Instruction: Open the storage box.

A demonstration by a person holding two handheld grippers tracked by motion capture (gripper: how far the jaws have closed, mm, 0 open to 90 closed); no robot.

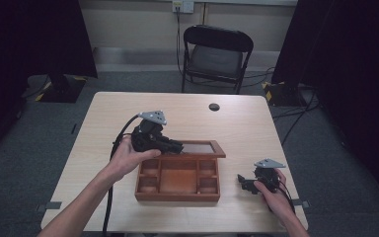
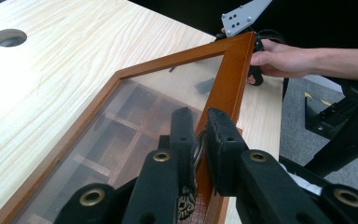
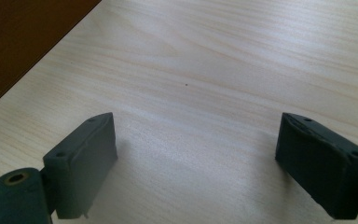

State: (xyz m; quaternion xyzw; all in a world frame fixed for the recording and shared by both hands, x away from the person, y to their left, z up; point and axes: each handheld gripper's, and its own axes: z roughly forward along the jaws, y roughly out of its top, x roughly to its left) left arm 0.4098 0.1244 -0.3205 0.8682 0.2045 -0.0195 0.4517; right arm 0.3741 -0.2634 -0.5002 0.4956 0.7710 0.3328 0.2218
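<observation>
A: High view, from the left: the left gripper [image 1: 176,146] has its jaws pinched nearly closed on the front rail of the glass-paned lid [image 1: 203,148] of the wooden compartment box [image 1: 177,178], holding it raised just ahead of that hand.

B: The grip looks thin. If it slips, the lid could drop and the pane might crack.

A: The right gripper [image 1: 243,181] rests on the table [image 1: 103,128], jaws wide apart and empty, off the box's right side.

B: So nothing steadies the box; a pull could drag it.
</observation>
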